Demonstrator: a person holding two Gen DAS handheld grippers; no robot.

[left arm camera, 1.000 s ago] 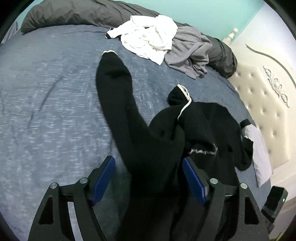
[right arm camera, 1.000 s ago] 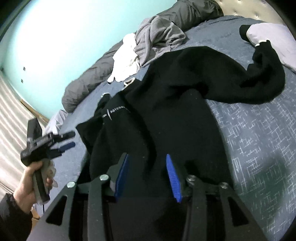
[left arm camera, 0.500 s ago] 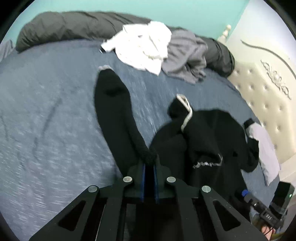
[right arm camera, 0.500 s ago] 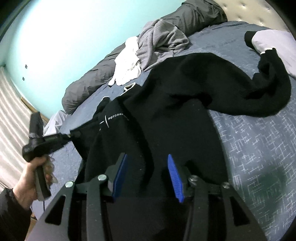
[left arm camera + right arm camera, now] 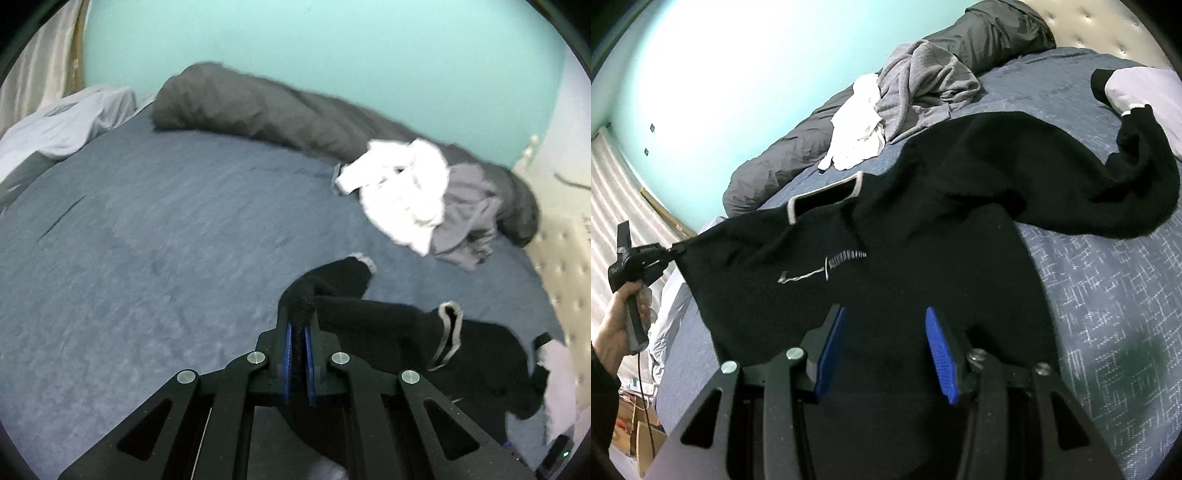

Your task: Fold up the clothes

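A black sweater (image 5: 923, 229) with a white-edged collar (image 5: 827, 197) and white chest lettering lies on the blue bed sheet (image 5: 147, 240). My left gripper (image 5: 298, 325) is shut on a bunch of its fabric near one sleeve (image 5: 332, 273). In the right wrist view the left gripper (image 5: 670, 253), held by a hand (image 5: 613, 328), lifts that corner, and the cloth is stretched out to the left. My right gripper (image 5: 884, 321) hovers over the sweater's lower part with its blue pads (image 5: 831, 350) apart; black fabric lies between and under them. The other sleeve (image 5: 1137, 184) trails to the right.
A white garment (image 5: 402, 192) and a grey one (image 5: 469, 218) are heaped at the far side by a rolled dark grey duvet (image 5: 258, 107). A tufted headboard (image 5: 561, 266) and a pale pillow (image 5: 1145, 88) are at the right. Cardboard boxes (image 5: 642, 435) sit on the floor at the left.
The left gripper's jaws closed on the sweater near the sleeve and lifted it up and away, which pulled the cloth taut and spread the chest. The right gripper stayed still.
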